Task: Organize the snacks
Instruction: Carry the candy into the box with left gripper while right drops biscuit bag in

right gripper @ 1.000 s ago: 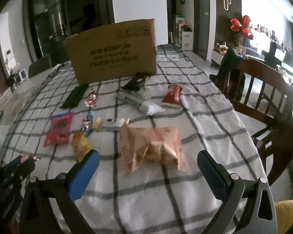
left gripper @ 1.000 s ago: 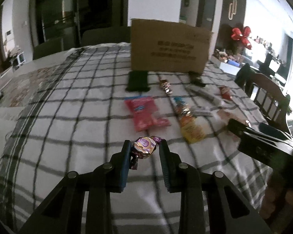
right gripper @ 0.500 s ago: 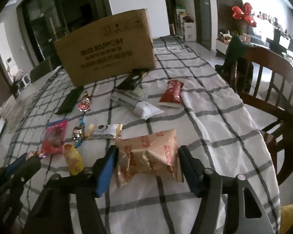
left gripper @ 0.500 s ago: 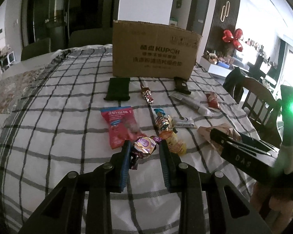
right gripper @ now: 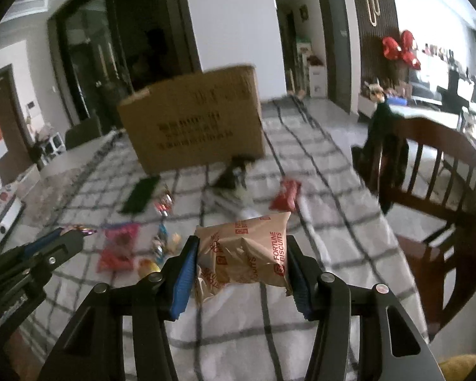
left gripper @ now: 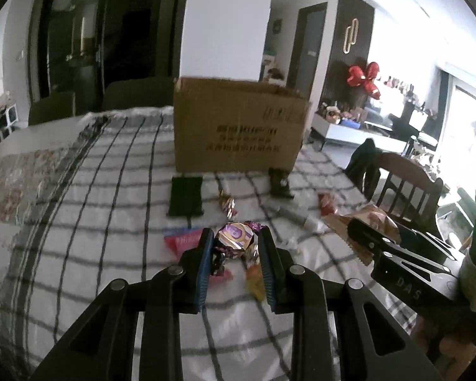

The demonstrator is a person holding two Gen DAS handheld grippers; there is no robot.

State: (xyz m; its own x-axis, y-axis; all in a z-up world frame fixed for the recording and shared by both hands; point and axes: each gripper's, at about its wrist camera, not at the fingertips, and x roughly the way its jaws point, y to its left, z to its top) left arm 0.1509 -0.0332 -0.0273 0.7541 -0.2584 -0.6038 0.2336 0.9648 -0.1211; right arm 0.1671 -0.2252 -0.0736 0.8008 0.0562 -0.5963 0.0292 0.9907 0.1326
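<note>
- Between the blue pads of the left gripper [left gripper: 236, 245]: a candy [left gripper: 234, 240], round and domed, in crinkled gold-and-purple foil with a twisted tail hanging at the left pad. The jaws are closed narrowly on its sides, and it is held clear of the cloth, judged for carrying to the box.
- Between the pads of the right gripper [right gripper: 241, 262]: a biscuit bag [right gripper: 244, 255], tan, puffed and creased, printed "FORTUNE BISCUITS" in red. The jaws are set about half open and pressed on the bag's two side edges; it is gripped by its width because the film is soft and air-filled. It appears lifted off the table.
- Box [left gripper: 239, 128]: brown corrugated cardboard, dark print on the front, top open, stood at the far end of the table; judged the place into which snacks are sorted.
- Cloth [left gripper: 89, 222]: white fabric with a dark grid, laid over the table.
- Loose snacks lying flat on the cloth between grippers and box: a pink packet [right gripper: 119, 247], a red packet [right gripper: 285, 194], a dark green pouch [left gripper: 185, 195], a small foil sweet [left gripper: 228, 204], a yellow packet [right gripper: 148, 266]. All are thin glossy wrappers, well apart from one another.
- Chair [right gripper: 428, 171]: dark wood, slatted back, at the table's right edge.
</note>
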